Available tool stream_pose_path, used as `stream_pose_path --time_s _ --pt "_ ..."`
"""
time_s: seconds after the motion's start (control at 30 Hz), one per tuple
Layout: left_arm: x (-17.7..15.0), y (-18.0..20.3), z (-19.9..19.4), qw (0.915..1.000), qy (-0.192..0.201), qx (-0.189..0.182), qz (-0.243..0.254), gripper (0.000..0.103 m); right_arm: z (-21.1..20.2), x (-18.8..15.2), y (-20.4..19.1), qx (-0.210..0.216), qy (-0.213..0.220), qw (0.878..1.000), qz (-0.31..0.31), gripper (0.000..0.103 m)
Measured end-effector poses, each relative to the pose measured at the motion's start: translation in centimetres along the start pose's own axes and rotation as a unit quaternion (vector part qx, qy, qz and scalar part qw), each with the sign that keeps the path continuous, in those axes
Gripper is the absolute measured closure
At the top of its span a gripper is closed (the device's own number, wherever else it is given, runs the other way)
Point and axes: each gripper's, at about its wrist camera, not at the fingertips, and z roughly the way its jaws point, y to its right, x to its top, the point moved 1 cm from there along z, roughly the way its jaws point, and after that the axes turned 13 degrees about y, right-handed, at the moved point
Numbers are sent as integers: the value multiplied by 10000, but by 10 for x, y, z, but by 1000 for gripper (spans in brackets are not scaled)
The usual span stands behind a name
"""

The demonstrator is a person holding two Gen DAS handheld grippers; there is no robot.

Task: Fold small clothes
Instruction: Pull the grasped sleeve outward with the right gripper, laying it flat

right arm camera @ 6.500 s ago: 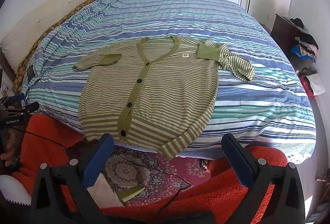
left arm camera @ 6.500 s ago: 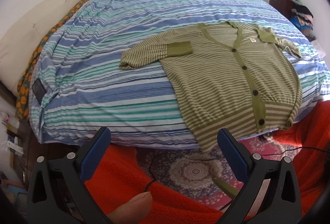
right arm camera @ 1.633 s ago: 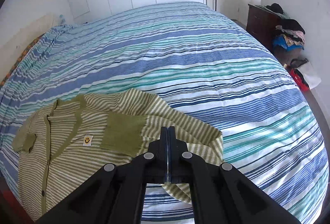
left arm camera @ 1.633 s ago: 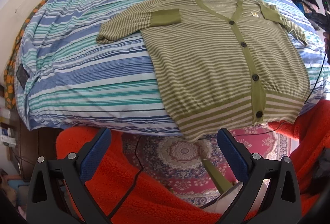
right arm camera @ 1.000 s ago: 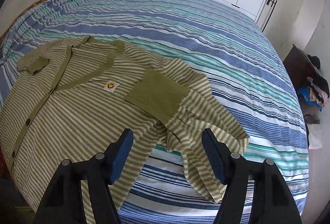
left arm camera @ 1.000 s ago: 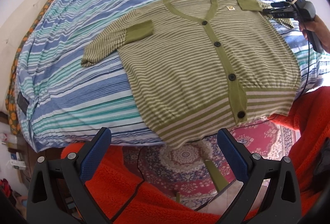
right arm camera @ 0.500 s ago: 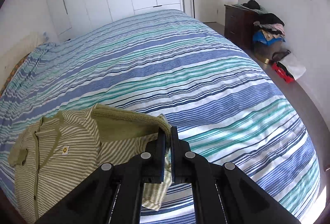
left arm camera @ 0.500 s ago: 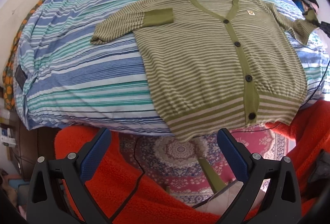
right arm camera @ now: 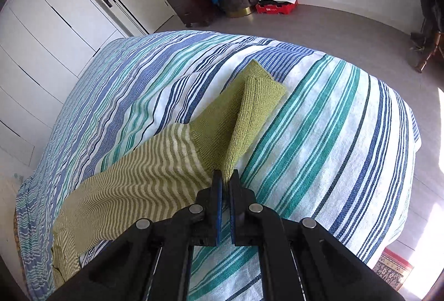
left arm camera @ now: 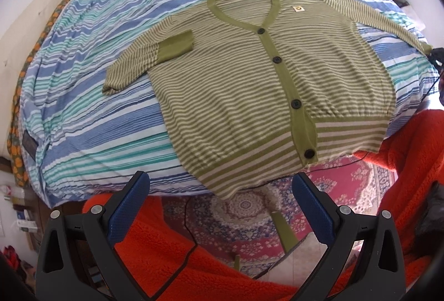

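From the left wrist we see the cardigan (left arm camera: 249,84) lying flat and buttoned, front up, on the striped bed (left arm camera: 91,95), its hem hanging a little over the near edge. Its left sleeve (left arm camera: 147,62) is bent with the cuff resting on the chest. The other sleeve (left arm camera: 388,20) runs out straight toward the right edge of the view. Our left gripper (left arm camera: 220,190) hovers off the bed above the rug (left arm camera: 249,206), its jaws wide apart and holding nothing.

From the right wrist, our right gripper (right arm camera: 225,181) is clamped on the plain green cuff (right arm camera: 249,112) of that straight sleeve, lifting one edge into a ridge while the rest lies on the bedspread.

We judge the folding barely started: the body shows no fold yet, and both sleeves and the body are still to be folded.
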Motion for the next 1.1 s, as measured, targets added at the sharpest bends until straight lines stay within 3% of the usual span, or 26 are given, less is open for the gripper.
stream_pose_path --time_s 0.07,0.13,0.2,0.27,0.3,0.33,0.37,0.4,0.5,0.6,0.67,0.7,0.73,0.77,0.83,0.97,1.1 --pt "0 0 1 10000 -21 10 -17 1 -4 -3 6 194 -18 9998 71 91" --pt "-1 0 2 10000 -45 -5 -51 1 -6 -2 15 644 -108 9972 366 64" --pt "-1 1 5 9999 -92 -23 -53 1 -2 4 26 1097 -154 9902 856 49" --pt "-2 4 8 9999 -134 -69 -48 1 5 10 37 1096 -136 9853 1301 49" --pt "-2 6 8 9999 -130 -87 -36 1 9 13 42 1049 -122 9828 1518 52" --pt "-2 7 8 9999 -114 -81 -16 1 13 16 47 979 -86 9810 1673 63" --pt "-2 8 7 9999 -100 -64 6 1 15 18 50 804 -46 9822 1694 77" --pt "-2 9 7 9999 -91 -48 13 1 16 20 52 484 -31 9860 1597 99" --pt "-3 1 5 9999 -60 19 -95 1 13 16 61 133 79 9873 1583 101" --pt "-6 -13 7 9993 -77 63 -347 1 0 12 58 -213 278 9923 1185 98" --pt "-10 -23 10 9985 -115 46 -529 1 -11 15 49 -645 414 9953 591 84" --pt "-13 -28 12 9980 -138 17 -618 1 -20 17 45 -919 486 9941 293 66" --pt "-14 -32 15 9974 -160 -21 -700 1 -30 19 41 -1184 573 9913 50 42" --pt "-16 -36 16 9969 -174 -52 -763 1 -41 22 39 -1383 697 9879 -113 34" --pt "-17 -41 18 9961 -155 -108 -864 1 -66 27 33 -1527 977 9828 -340 31" --pt "-18 -48 22 9949 -20 -224 -986 1 -114 20 -7 -1108 1126 9803 -1181 31" --pt "-22 -51 26 9956 32 -210 -915 1 -163 -20 -69 -235 1063 9752 -1930 24"
